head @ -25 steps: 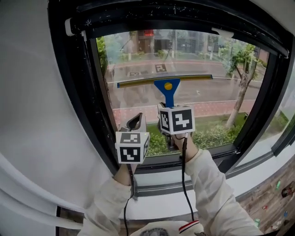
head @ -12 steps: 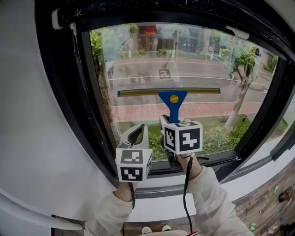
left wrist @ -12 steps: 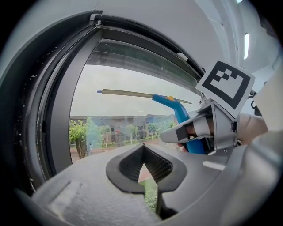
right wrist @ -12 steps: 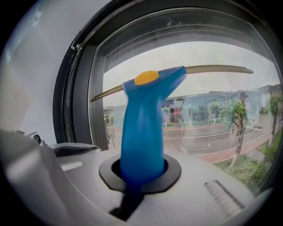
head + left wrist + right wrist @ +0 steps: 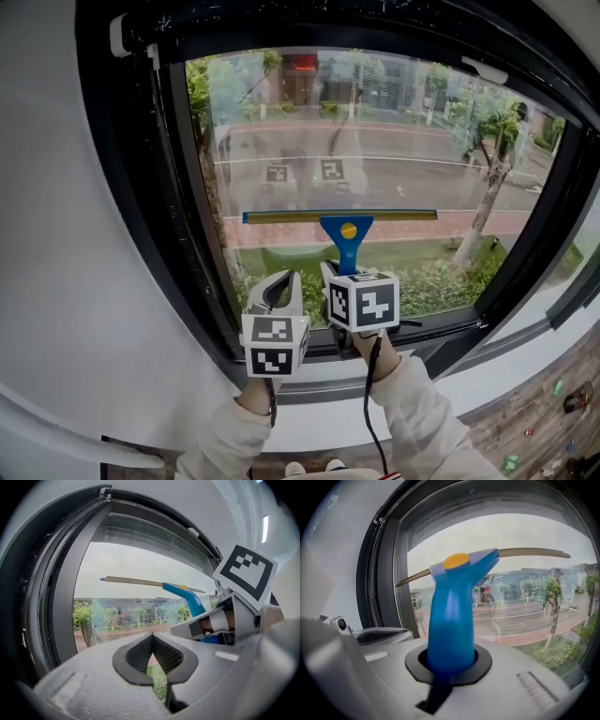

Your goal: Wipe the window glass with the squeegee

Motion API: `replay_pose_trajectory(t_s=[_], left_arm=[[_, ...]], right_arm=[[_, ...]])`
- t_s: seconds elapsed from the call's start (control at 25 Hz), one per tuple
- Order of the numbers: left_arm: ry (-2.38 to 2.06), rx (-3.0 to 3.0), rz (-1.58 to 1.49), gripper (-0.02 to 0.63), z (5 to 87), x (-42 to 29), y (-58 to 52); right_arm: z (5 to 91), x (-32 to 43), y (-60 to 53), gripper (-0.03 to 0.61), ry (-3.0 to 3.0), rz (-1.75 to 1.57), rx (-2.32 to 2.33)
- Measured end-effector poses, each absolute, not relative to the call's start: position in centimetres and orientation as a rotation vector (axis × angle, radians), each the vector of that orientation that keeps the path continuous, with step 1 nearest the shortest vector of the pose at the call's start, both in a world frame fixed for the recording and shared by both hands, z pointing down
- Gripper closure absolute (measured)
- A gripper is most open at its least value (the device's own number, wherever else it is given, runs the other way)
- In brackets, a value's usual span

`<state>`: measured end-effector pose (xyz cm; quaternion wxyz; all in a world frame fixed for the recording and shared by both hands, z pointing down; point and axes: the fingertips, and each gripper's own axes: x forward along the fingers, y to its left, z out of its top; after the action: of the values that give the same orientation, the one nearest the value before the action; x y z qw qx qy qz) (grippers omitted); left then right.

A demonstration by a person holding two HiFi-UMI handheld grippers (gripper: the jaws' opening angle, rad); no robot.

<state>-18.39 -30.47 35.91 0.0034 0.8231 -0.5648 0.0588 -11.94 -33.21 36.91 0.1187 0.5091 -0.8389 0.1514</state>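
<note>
My right gripper (image 5: 344, 274) is clamped on the squeegee (image 5: 342, 217). In the right gripper view the blue handle (image 5: 452, 620) stands upright between the jaws and fills the dark notch between them, so the right gripper (image 5: 450, 662) has a firm hold low on the handle. A yellow dot (image 5: 348, 229) sits on the handle's head, just under the blade.

The blade (image 5: 281, 217) lies level across the lower half of the glass (image 5: 394, 131). It sits closer to the left side of the frame (image 5: 141, 187) than to the right, and a strip of bare glass shows between its left end and the frame. It looks laid against the pane, but I cannot tell for certain that it touches.

My left gripper (image 5: 281, 284) holds nothing. In the left gripper view its jaws are brought together, and only a small slit of hedge shows through the notch of the left gripper (image 5: 152, 662). It hangs just beside the right one, to its left and a little lower, near the sill (image 5: 319, 361). From there I see the squeegee (image 5: 190, 597) up and to the right, above the right gripper (image 5: 220, 623).

Through the glass are a street (image 5: 394, 178), trees (image 5: 492, 141) and a hedge (image 5: 431, 277).
</note>
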Motion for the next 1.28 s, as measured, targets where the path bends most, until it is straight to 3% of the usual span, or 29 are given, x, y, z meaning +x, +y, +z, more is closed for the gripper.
replay_pose_trajectory(t_s=[1.28], left_arm=[[-1.652,2.478,0.318,0.614,47.7,-18.4,-29.2]], right_arm=[[50.9,-13.2,-31.6,0.568,-2.367,0.685,1.346]])
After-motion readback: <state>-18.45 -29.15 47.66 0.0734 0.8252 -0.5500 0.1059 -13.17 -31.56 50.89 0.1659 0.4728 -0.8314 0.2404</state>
